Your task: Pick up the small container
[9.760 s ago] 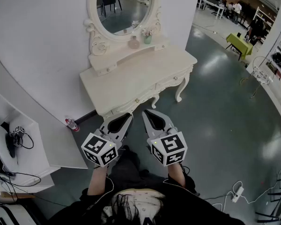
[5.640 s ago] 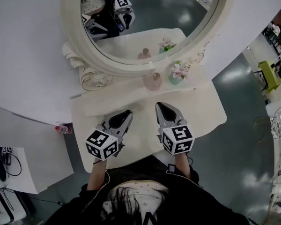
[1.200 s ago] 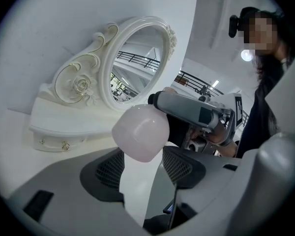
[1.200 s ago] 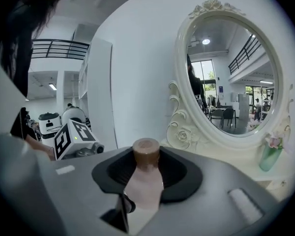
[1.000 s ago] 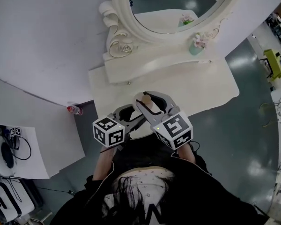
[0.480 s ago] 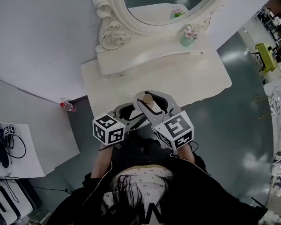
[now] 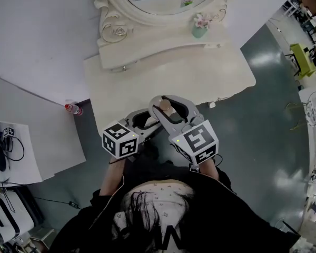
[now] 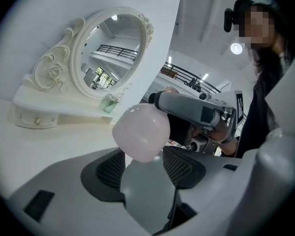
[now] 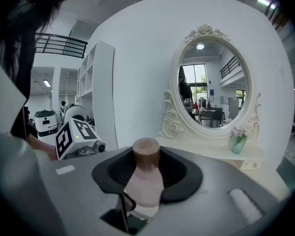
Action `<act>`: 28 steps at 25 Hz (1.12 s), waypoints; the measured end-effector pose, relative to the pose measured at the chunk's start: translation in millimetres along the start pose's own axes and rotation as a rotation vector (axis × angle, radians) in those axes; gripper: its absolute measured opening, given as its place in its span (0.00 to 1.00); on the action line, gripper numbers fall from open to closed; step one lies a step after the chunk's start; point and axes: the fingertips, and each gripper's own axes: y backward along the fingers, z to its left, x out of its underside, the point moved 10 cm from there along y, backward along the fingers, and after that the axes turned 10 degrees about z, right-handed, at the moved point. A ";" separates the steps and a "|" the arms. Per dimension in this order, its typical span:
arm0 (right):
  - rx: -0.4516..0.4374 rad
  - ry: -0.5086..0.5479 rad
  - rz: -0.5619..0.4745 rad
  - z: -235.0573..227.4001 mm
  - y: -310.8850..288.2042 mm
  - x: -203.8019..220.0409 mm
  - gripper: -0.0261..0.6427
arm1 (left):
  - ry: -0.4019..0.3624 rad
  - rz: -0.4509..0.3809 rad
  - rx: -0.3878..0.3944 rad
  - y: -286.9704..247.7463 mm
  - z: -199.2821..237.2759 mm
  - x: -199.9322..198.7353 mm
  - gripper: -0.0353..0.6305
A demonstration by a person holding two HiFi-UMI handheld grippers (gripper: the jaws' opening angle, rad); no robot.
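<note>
The small container is a pale pink bottle (image 7: pixel 166 111) with a brown cap, and my right gripper (image 7: pixel 166 107) is shut on it, in the air over the front edge of the white dressing table (image 7: pixel 210 75). In the right gripper view the bottle (image 9: pixel 144 183) stands upright between the dark pads. My left gripper (image 7: pixel 144 122) sits close on the left, pointing at it. In the left gripper view the bottle's round base (image 8: pixel 140 131) hangs at the tips of my left gripper (image 8: pixel 142 157), whose jaws stand apart with floor showing between them.
An ornate oval mirror (image 7: pixel 147 4) stands on the table's raised back shelf, with a green vase of flowers (image 7: pixel 199 29) beside it. A small red-capped bottle (image 7: pixel 71 108) lies on the floor at the table's left. A white desk (image 7: pixel 26 146) is further left.
Both grippers and the held bottle have come slightly nearer my body while the table has slid up in view. The right gripper's hold is unchanged.
</note>
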 end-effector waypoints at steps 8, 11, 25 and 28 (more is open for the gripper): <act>-0.015 -0.013 -0.026 0.4 72.4 44.1 0.26 | -0.006 0.018 -0.036 -35.1 -70.1 30.7 0.41; -0.028 -0.012 -0.029 7.2 96.4 62.3 0.26 | 0.001 0.019 -0.051 -43.5 -95.3 48.9 0.41; -0.075 -0.010 -0.050 57.1 179.1 119.5 0.26 | 0.041 0.013 -0.095 -47.8 -189.4 122.0 0.41; -0.081 -0.019 -0.043 67.6 183.6 124.5 0.26 | 0.050 0.023 -0.098 -42.2 -196.6 131.1 0.41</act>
